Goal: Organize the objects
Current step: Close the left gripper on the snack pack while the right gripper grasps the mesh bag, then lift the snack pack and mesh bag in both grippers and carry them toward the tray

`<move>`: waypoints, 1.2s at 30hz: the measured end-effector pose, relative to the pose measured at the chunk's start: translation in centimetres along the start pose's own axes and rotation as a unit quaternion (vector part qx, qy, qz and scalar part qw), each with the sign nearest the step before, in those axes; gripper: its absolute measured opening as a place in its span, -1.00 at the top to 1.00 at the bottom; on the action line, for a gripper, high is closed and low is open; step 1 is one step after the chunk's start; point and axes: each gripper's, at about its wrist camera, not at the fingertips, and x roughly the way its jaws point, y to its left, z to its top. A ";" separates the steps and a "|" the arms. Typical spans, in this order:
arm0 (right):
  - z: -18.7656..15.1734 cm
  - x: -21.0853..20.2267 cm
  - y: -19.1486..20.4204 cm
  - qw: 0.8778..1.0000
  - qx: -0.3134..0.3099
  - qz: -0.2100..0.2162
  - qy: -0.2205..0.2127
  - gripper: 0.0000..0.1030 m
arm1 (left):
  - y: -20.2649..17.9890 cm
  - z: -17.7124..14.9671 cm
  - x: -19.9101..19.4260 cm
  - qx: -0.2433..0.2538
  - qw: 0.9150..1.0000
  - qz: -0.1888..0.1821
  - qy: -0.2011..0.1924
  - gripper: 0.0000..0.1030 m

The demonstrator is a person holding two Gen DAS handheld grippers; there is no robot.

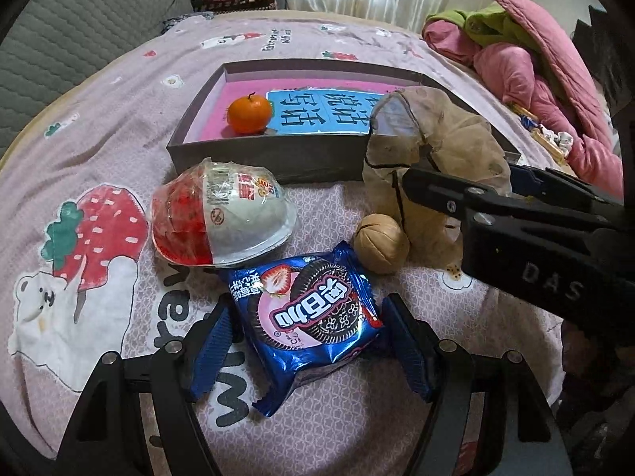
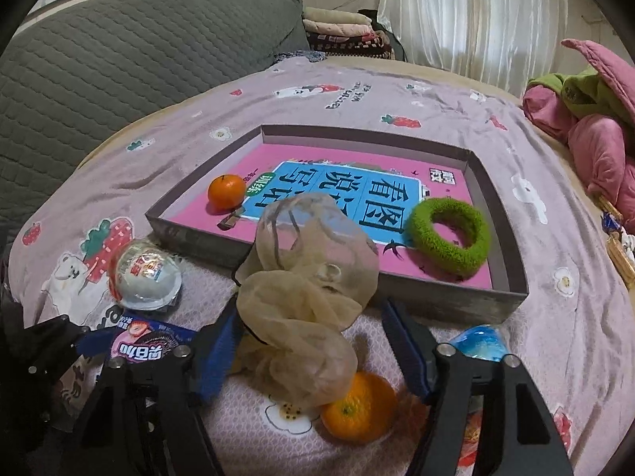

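Observation:
My left gripper (image 1: 307, 317) is low over the bed, its blue pads against both sides of a blue Oreo packet (image 1: 313, 317). A jelly cup (image 1: 222, 218) and a walnut (image 1: 381, 244) lie just beyond it. My right gripper (image 2: 311, 317) stands open around a crumpled beige mesh bag (image 2: 301, 277). Its left pad touches the mesh and its right pad is apart from it. A tangerine (image 2: 361, 408) lies under the bag's near end. The grey box (image 2: 512, 301) holds a pink book (image 2: 357, 194), another tangerine (image 2: 227, 191) and a green fuzzy ring (image 2: 448, 234).
A shiny blue wrapped thing (image 2: 482, 343) sits by my right finger. Pink and green bedding (image 1: 535, 59) is piled at the right. A grey quilted cushion (image 2: 119, 59) rises at the back left. The pink strawberry bedspread (image 1: 119, 119) is bare left of the box.

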 end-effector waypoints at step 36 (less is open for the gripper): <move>-0.6 -2.8 -0.1 0.997 0.000 0.049 -0.059 0.63 | 0.5 -0.8 -2.1 0.002 0.999 -0.032 -0.003 -0.14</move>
